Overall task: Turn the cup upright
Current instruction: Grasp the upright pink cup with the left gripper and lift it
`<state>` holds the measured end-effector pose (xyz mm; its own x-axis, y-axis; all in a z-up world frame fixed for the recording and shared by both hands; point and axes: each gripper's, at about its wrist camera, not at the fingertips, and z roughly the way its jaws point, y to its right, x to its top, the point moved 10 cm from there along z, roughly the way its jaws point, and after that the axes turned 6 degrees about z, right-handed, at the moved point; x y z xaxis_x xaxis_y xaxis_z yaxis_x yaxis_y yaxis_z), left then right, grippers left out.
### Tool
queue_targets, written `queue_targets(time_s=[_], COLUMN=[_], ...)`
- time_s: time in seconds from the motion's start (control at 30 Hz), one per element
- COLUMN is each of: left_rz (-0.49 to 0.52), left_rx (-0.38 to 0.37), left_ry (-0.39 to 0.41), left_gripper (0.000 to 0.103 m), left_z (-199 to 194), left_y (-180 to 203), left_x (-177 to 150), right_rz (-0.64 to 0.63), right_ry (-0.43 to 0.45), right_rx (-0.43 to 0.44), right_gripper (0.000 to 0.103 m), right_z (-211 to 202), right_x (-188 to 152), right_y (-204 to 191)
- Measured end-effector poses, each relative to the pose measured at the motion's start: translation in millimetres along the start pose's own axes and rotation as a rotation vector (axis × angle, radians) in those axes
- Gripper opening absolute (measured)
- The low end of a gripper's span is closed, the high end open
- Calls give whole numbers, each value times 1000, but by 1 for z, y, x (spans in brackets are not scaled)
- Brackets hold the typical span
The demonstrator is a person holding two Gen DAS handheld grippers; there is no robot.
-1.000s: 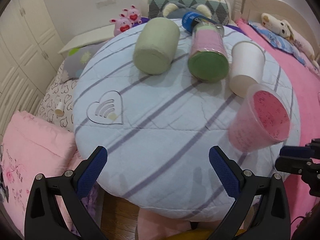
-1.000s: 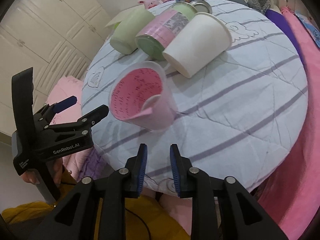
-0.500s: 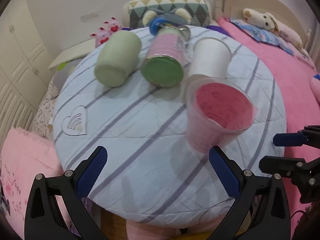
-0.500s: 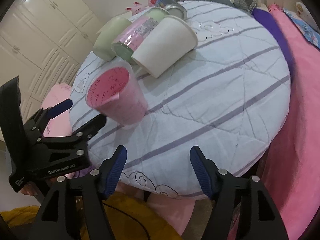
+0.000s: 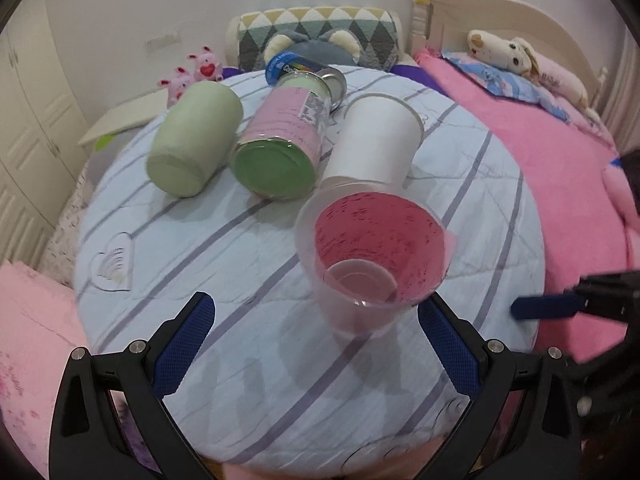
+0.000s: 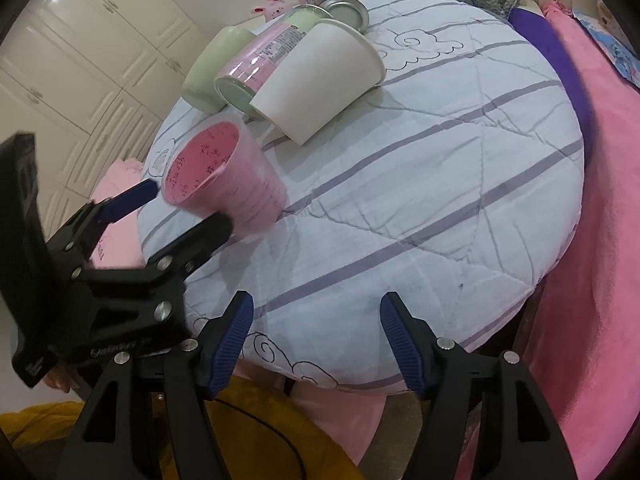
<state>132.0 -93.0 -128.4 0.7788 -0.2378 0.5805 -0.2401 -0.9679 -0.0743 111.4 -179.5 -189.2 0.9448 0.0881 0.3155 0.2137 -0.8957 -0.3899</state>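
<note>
the translucent pink plastic measuring cup [image 5: 374, 256] stands mouth-up on the round light-blue quilted cushion with purple stripes [image 5: 224, 248], toward the cushion's near edge, and seems to lean slightly toward the left tongs in the right wrist view. the task looks all but done, unless the lean is real.

the left gripper [image 5: 316, 340] is released, its blue-padded fingers wide apart; the cup lies just ahead of it, closer to its right finger [image 5: 446, 344]. whether that finger touches the cup wall, i cannot tell. the right gripper [image 6: 316, 340] is also released and holds nothing, well apart from the cup, which lies ahead and to its left. so the left hand is nearer.

the cup's long axis runs nearly vertical. just behind it lie a white paper cup [image 5: 374, 140], a pink-labelled jar with a green base [image 5: 284, 140] and a pale green cylinder [image 5: 194, 140], all on their sides.
</note>
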Motion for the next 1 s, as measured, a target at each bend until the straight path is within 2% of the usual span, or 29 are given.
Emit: queue_targets(time_s=[0.17,0.23,0.3,0.4,0.47,0.67,1.0], left_rz=[-16,-21,-24,0,3,-5,9], left_rx=[-23,-36,-52,-30,-28,-44,-17], left_ry=[6,5,5,4,8,12,18], left_gripper=[103,99,80,67,62,62,61], left_z=[9,10,10,9,8,4,-9], left_y=[4,4,5,5,5,3,-5], left_x=[6,6,6,6,6,7,2], right_rz=[-4,-4,-3,-1,-1,4,19], right_ry=[-15,-20,-21,-20,-18,-18,-17], right_rx=[8,11,14,13,9,7,-5], right_gripper=[67,68,68,67,68,67,67], right_z=[3,5,5,6,6,4,3], right_x=[-1,1,1,2,1,-4,-10], right_y=[3,3,4,2,2,2,1])
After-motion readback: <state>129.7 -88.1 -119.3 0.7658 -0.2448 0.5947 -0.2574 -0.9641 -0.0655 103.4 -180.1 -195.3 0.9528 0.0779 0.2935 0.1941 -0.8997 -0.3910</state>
